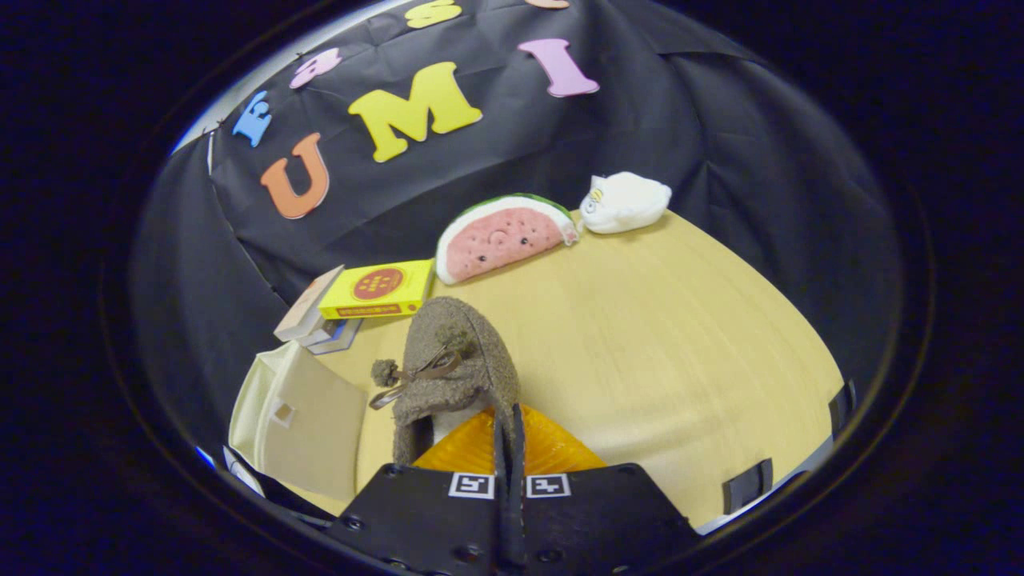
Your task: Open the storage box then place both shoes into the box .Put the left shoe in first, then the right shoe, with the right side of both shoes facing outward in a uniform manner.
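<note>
- The gripper (509, 424) points forward and slightly downward over the table.
- Its two fingers are pressed close together, with only a thin dark seam between them.
- Both fingers pinch the shoe's (456, 360) rim.

The gripper (509, 436), its fingers closed on the shoe (456, 364), has the storage box (300, 416) close beside that shoe. Along the table's (680, 336) far edge stand a yellow carton (378, 290) on books (312, 320), a watermelon toy (502, 237) and a white plush (624, 202). Between that row and the near edge the tabletop lies open.
</note>
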Available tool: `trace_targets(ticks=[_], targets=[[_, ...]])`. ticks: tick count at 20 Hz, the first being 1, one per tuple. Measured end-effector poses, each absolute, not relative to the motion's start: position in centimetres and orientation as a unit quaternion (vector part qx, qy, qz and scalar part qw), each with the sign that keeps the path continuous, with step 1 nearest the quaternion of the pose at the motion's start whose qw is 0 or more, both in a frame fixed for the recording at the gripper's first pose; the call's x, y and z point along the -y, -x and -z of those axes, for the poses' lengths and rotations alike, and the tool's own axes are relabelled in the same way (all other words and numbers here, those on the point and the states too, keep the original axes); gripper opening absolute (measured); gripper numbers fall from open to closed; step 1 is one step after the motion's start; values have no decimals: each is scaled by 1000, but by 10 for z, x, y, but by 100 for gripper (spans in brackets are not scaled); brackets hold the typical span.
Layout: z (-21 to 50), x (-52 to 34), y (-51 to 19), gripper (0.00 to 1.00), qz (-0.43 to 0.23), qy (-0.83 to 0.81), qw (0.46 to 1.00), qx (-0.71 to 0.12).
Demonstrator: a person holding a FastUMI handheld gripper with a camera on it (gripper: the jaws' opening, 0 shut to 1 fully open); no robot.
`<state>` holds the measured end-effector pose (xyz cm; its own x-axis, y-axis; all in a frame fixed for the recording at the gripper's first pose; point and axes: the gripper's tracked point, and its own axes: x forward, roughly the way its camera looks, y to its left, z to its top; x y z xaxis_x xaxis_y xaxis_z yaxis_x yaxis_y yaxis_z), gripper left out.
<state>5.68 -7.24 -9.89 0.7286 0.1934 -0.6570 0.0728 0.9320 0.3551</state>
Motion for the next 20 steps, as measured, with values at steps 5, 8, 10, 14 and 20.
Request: trace_targets(ticks=[5,8,10,14,20], targets=[[44,-29,-61,0,-62,-166,923,-343],[25,-90,-63,0,-82,-193,916,-343],[7,-127,-66,0,-96,-206,913,-340],[-6,-186,-64,0,-110,-186,920,-328],[19,-236,-62,0,-94,-191,919,-332]])
